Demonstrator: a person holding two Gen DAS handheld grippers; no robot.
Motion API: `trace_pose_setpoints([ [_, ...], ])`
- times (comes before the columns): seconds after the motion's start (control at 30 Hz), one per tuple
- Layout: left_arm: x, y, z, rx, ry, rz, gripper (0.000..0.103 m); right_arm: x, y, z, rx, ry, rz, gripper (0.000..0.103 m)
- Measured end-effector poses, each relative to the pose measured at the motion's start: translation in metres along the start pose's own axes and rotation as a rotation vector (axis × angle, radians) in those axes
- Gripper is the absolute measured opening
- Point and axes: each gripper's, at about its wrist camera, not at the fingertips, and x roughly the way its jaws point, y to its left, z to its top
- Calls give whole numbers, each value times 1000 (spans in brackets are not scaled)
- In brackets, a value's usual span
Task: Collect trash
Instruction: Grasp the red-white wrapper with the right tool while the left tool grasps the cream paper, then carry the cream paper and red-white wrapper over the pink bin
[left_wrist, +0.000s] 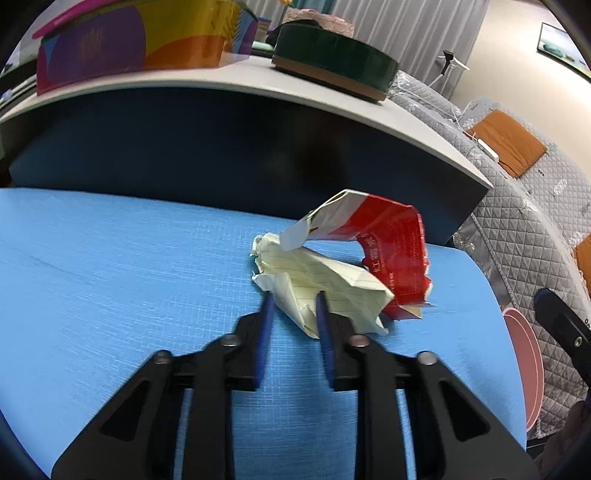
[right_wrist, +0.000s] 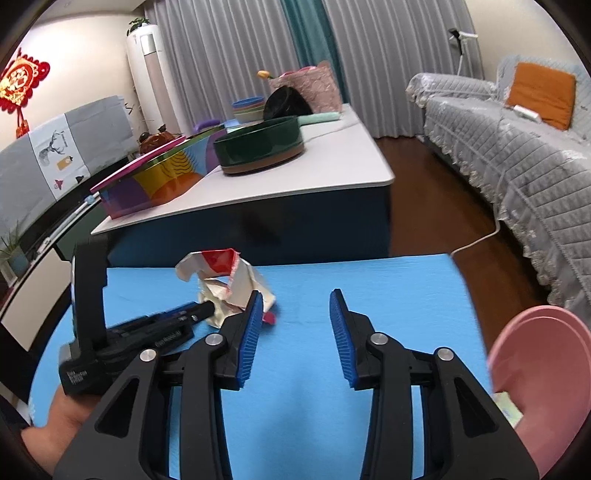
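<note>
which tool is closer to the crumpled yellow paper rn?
Left. The left tool has its fingers around the near end of the paper. The right tool is open over bare mat, off to the paper's right, not touching it.

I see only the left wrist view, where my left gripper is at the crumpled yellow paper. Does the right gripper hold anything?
Observer: No. The right gripper is open, and only the blue mat shows between its fingers.
Operator: Where is the bin? I see only a pink edge.
Observer: The pink bin stands just past the mat's right edge, to the right of the right gripper.
</note>
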Motion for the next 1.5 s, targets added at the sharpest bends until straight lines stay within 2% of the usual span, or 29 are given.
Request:
trace_pose_setpoints([
  [0.07, -1, 3, -1, -16, 7, 3, 9, 11, 7, 3, 0, 11, 20, 41],
  [0.2, -4, 4, -3, -9, -1, 16, 5, 36, 26, 7, -20, 44, 49, 46],
  [0.37, -10, 10, -4, -21, -6, 23, 1, 63, 47, 8, -87, 88, 18, 46],
  [0.43, -12, 14, -3, -29, -9, 22, 1, 68, 49, 8, -94, 105, -2, 41],
  [0.5, -16, 16, -2, -33, -14, 18, 1, 70, 47, 8, -93, 121, -14, 20],
  [0.57, -17, 17, -1, -30, -18, 20, 1, 68, 45, 8, -91, 132, -17, 5],
  [0.63, -18, 18, -1, -28, -21, 23, 1, 63, 44, 8, -96, 126, -33, 4],
  [0.97, -39, 4, 2, -1, -63, 13, 1, 12, 29, 10, -117, 90, -96, 2],
  [1.5, -103, -44, -25, 125, -142, -36, 1, -118, -5, 12, -134, -1, -171, 2],
])
